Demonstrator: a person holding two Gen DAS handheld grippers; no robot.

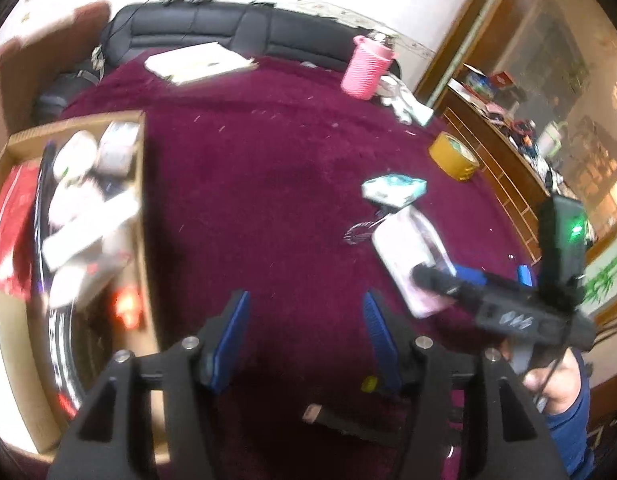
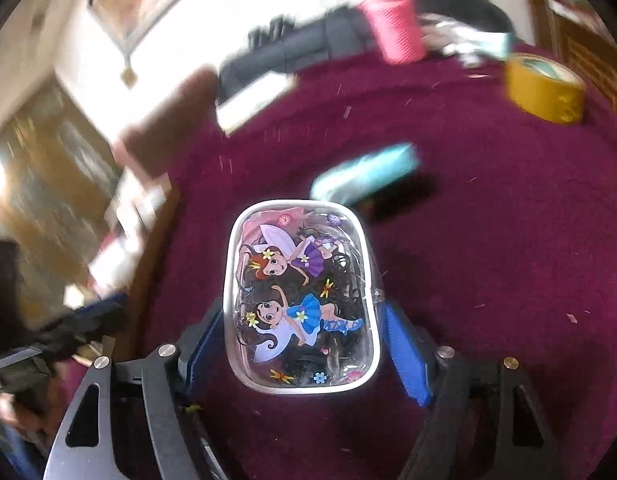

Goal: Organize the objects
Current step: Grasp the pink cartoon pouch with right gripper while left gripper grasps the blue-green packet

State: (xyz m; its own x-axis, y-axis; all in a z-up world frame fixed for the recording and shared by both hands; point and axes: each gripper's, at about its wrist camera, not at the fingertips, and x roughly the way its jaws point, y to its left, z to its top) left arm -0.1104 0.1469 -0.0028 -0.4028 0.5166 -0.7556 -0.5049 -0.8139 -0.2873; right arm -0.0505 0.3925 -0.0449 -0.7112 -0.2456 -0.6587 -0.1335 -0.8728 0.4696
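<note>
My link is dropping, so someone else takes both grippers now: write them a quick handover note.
Left gripper: open, empty, over the red cloth.
Right gripper: closed on the fairy case, above the cloth.
Cardboard box, at the left, already holds several items.
Left out: teal packet, yellow tape roll, pink cup.
Next, probably: case into the box.

Dark magenta velvet-like cloth surface (image 1: 268, 168) carries an open brown cardboard box (image 1: 142, 216) at left; right of the box lie a teal-white small packet (image 1: 392, 190), yellow tape roll (image 1: 454, 156), pink ribbed cup (image 1: 366, 68), white flat book (image 1: 198, 62) behind.
</note>
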